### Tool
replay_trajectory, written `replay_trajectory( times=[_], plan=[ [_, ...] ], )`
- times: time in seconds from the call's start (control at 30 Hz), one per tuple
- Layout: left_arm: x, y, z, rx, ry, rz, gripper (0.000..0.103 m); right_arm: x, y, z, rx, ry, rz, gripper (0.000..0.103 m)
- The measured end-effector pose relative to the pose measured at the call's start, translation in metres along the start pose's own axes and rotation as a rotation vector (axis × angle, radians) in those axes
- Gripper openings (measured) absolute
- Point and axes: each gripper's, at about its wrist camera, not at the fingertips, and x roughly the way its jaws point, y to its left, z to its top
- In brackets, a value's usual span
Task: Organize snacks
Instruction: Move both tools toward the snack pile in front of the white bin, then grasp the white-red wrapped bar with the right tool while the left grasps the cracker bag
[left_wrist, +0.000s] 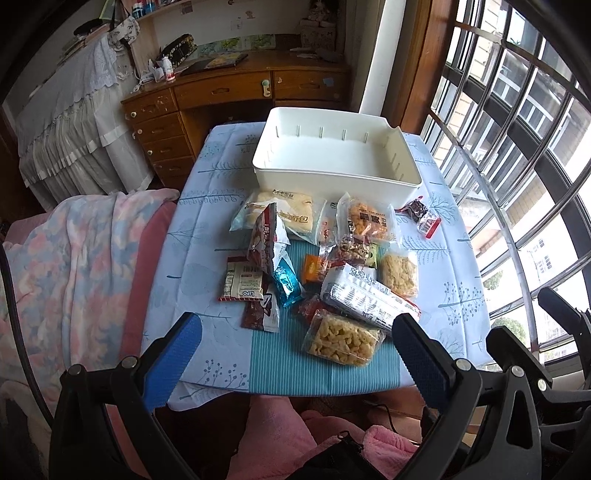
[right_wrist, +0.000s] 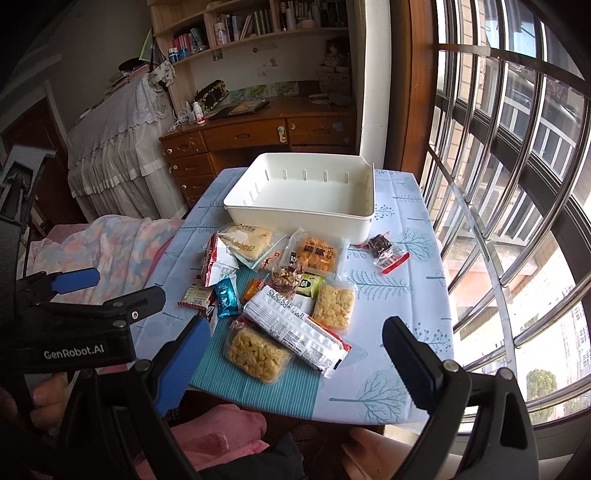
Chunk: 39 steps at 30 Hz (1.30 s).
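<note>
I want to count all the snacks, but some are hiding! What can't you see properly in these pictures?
- Red packets under the long white printed wrapper, left wrist view: mostly covered.
- Near inside wall of the white plastic bin, both views: hidden behind its own rim.
- Small green packet, right wrist view: print too small to read.
- Both grippers, left and right, are open.

Smooth matt plastic bin (left_wrist: 334, 173), glossy crinkled snack wrappers (left_wrist: 365, 295), cloth tablecloth (left_wrist: 207, 206).
</note>
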Motion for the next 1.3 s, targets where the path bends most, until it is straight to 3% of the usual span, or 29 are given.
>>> replay_trajectory(
  times=[0.2,0.5,0.8,1.07,1.3],
  plan=[
    [0.039,0.003,0.006,-0.088,0.107,-0.001,0.103,0.013,-0.006,0.003,-0.062,-0.022,0.003,0.095],
    [0.103,-0.005,0.001,-0.213,0.292,0.003,0.102,0.043,-0.005,-0.004,-0.298,-0.011,0.004,0.095],
    [0.17,-0.002,-0.017,-0.386,0.513,0.013,0.102,0.09,-0.014,-0.027,-0.502,0.053,0.014,0.095],
    [0.21,-0.004,-0.031,-0.453,0.594,0.022,0.102,0.132,-0.018,-0.055,-0.598,0.139,0.052,0.091],
    [0.241,-0.006,-0.044,-0.513,0.651,-0.02,0.102,0.168,-0.019,-0.076,-0.613,0.204,0.102,0.086]
  ],
)
